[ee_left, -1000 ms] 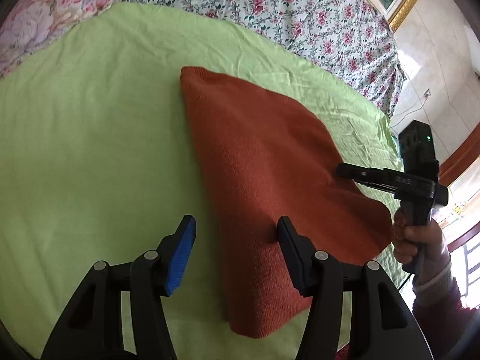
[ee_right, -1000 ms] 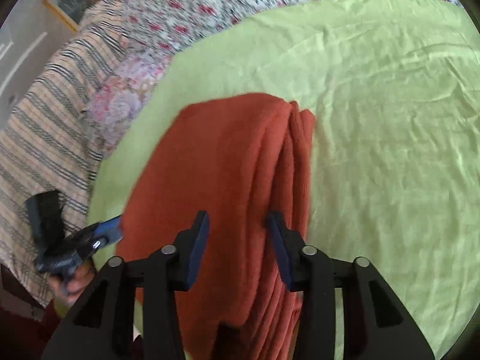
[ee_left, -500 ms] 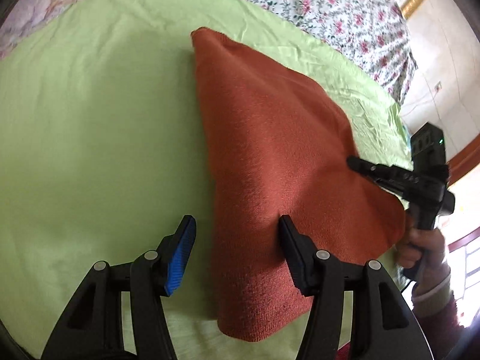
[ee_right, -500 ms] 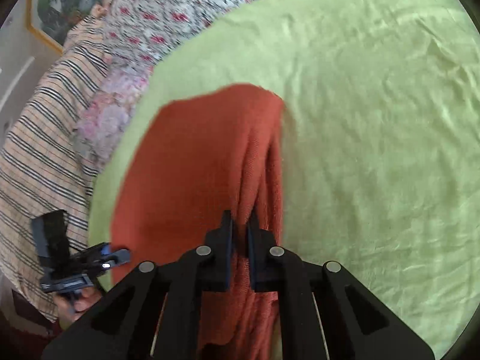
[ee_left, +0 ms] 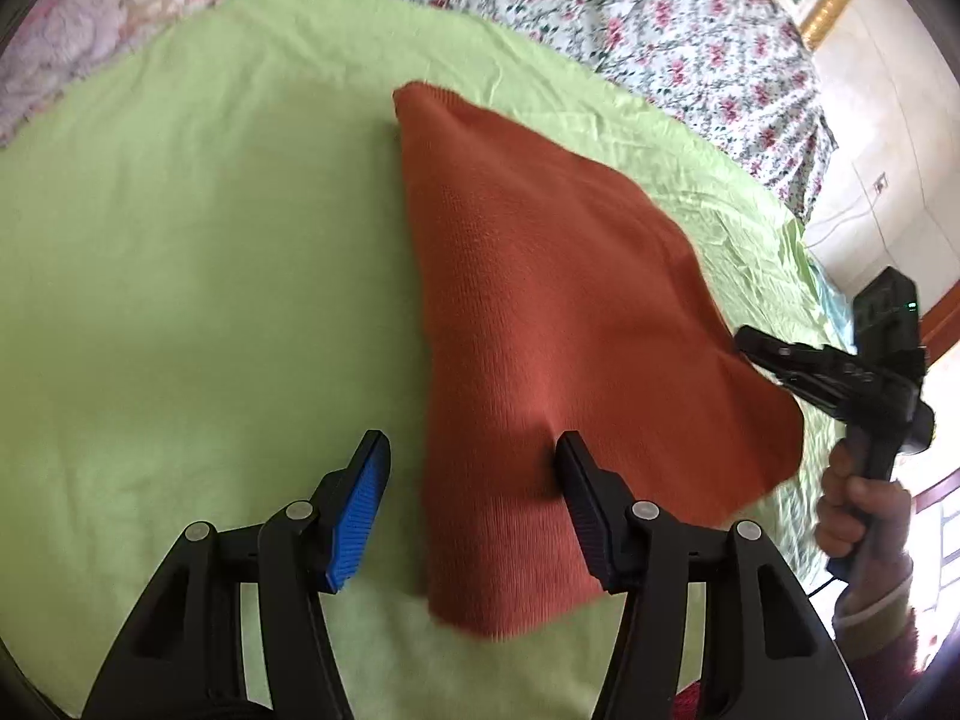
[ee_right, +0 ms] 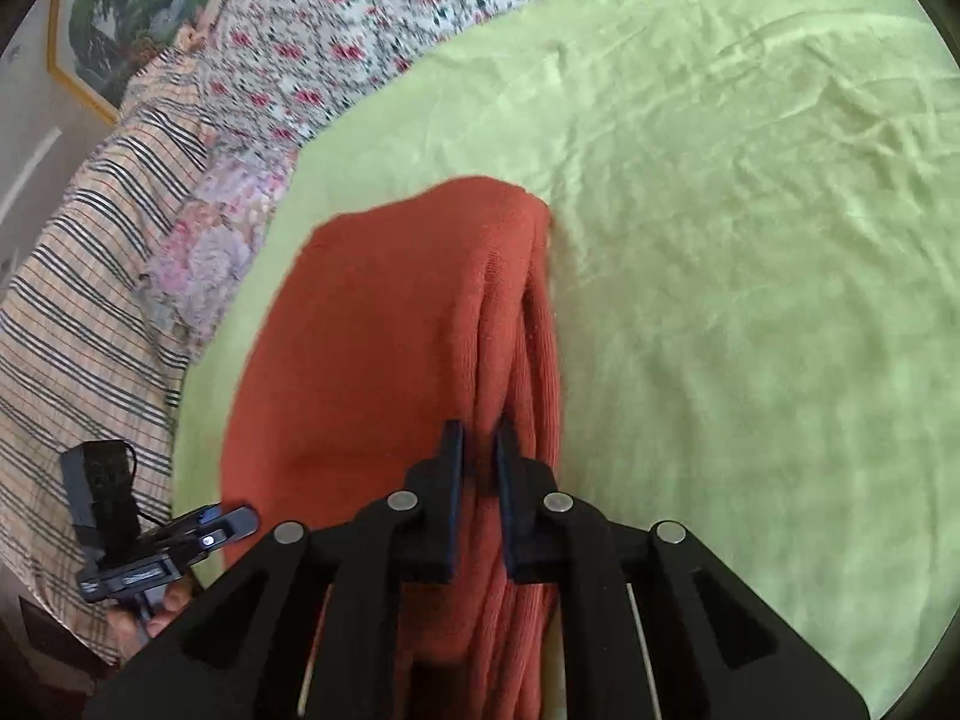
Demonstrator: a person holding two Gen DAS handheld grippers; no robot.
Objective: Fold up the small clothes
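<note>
A rust-orange knitted garment (ee_left: 558,324) lies folded on a lime-green sheet (ee_left: 192,276); it also shows in the right wrist view (ee_right: 384,348). My left gripper (ee_left: 474,480) is open, its fingers straddling the garment's near left edge, one finger (ee_left: 585,498) resting on the fabric. My right gripper (ee_right: 478,450) is shut on the garment's layered right edge and lifts it off the sheet. In the left wrist view the right gripper (ee_left: 744,339) shows pinching that raised edge. The left gripper (ee_right: 240,519) shows at the lower left of the right wrist view.
The green sheet (ee_right: 750,276) covers a bed with a floral cover (ee_left: 630,6) behind it. A striped blanket (ee_right: 78,312) and a floral pillow (ee_right: 204,252) lie at the bed's side. A framed picture (ee_right: 114,18) hangs on the wall.
My right gripper closed on the garment's layered edge and lifted it. The left gripper stayed open at the garment's near edge, shifting slightly.
</note>
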